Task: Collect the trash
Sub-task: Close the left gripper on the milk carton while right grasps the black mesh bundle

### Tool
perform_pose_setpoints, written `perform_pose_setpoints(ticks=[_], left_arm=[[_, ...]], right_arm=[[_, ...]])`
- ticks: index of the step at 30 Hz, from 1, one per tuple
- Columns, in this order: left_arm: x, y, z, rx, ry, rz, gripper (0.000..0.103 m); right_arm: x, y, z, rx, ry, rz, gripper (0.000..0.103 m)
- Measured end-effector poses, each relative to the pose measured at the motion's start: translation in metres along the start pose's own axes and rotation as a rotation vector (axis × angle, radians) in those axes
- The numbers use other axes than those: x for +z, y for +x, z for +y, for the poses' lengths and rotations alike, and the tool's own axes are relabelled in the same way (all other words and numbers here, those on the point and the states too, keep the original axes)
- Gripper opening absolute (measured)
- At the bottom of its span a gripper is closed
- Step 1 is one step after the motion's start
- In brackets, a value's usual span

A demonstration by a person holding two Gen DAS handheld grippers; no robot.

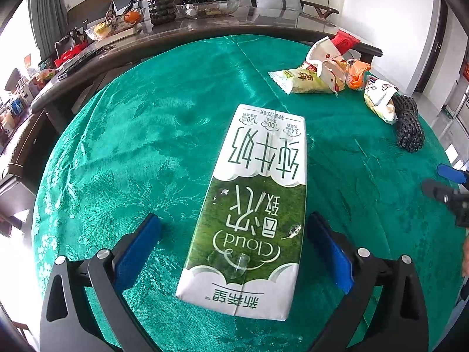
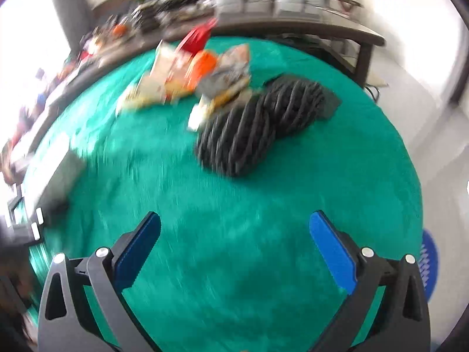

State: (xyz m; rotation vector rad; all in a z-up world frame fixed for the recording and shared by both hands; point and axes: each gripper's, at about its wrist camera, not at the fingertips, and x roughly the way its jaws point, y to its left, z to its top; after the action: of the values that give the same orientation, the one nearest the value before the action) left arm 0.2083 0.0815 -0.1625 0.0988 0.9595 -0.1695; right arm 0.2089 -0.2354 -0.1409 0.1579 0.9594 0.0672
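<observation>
While the milk carton lies flat on the green tabletop, between the left gripper's wide-spread fingers, it looks light, crushable, best squeezed gently across its long sides.

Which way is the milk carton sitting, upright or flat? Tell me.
Flat. The milk carton lies on its broad face on the green tablecloth, between the open left gripper's fingers.

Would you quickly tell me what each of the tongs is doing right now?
Left tongs: open, straddling the milk carton without clamping it.
Right tongs: open, holding nothing, above the green tablecloth.
</observation>
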Motion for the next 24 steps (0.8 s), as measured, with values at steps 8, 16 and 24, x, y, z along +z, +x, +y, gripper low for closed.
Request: perform_pose_setpoints(ticks=[8,16,24], left_arm=[[0.0,0.001,0.0,-0.003,-0.004,0.0,0.099],[0.0,0.001,-0.001,-0.003,-0.004,0.0,0.099],[0.001,0.001,-0.001,-0.003,-0.004,0.0,0.099]], right_arm=[[0.04,0.033,0.003,-0.041,0.079,0.006,0.064],[0.001,-0.027,0.01,0.145,-0.34,-0.006,0.048],[-0.04,-0.02,0.025,0.199,-0.457,0.045,0.08]])
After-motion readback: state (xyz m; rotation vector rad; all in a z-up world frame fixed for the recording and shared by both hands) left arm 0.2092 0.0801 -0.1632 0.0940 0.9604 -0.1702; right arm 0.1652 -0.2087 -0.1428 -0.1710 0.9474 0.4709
